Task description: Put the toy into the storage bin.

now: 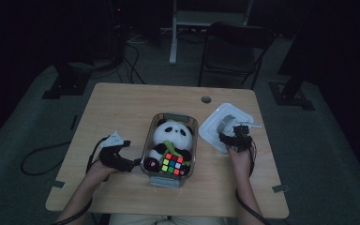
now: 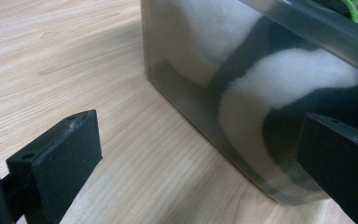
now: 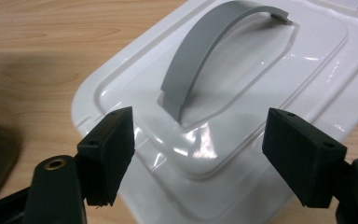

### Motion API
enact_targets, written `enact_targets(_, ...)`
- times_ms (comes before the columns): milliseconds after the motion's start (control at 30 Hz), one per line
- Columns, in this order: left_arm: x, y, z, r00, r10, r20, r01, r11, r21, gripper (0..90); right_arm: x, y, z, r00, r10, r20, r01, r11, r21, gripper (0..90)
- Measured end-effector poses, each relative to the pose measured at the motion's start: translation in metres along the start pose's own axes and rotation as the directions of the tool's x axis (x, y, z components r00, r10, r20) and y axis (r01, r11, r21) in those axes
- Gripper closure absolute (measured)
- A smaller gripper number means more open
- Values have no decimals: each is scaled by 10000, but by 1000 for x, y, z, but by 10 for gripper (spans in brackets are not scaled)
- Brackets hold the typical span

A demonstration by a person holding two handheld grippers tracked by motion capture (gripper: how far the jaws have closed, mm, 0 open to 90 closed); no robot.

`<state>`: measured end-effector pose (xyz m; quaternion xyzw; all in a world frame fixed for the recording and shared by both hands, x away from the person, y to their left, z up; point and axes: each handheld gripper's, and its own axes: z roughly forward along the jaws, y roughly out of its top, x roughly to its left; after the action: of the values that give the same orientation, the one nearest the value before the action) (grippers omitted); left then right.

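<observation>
While left gripper [image 1: 133,164] steadied the box [image 1: 193,140], fingers [image 2: 56,163] released, right gripper [image 3: 198,154] straddled lid [image 3: 307,70] handle [image 3: 200,60], fingers [image 3: 109,149] unclenched.

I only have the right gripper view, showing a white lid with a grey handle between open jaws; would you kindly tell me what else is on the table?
Observer: Left of the lid sits a clear box with a plush panda inside.
Operator: Thank you. Is anything else in the box?
Observer: Yes, a colourful cube lies on the panda's lap.
Operator: And where is the left claw?
Observer: The left claw is open, low over the table beside the box's left wall, not touching it.
</observation>
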<state>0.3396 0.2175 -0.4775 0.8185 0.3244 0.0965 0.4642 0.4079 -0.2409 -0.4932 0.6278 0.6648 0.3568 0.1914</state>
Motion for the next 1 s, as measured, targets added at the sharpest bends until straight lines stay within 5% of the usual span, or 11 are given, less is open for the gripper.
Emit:
enact_targets(267, -2, 2, 0, 10000, 1, -25, -1, 10000, -77, 11, 10, 17, 28, 9985, 10, 543, -5, 10000, -92, 256)
enact_targets(533, -1, 3, -2, 10000, -29, -26, 29, 9999, -153, 11, 18, 26, 46, 9915, 6, 1304, -38, 9997, 249, 467)
enact_targets(633, 0, 4, -2, 10000, -22, -45, 21, 9998, -184, 11, 18, 27, 47, 9950, 75, 998, -103, 9996, 279, 590)
enact_targets(1000, -1, 5, -1, 10000, -70, -32, 69, 9997, -251, 11, 10, 19, 25, 9999, -22, -102, 24, 9999, 162, 694)
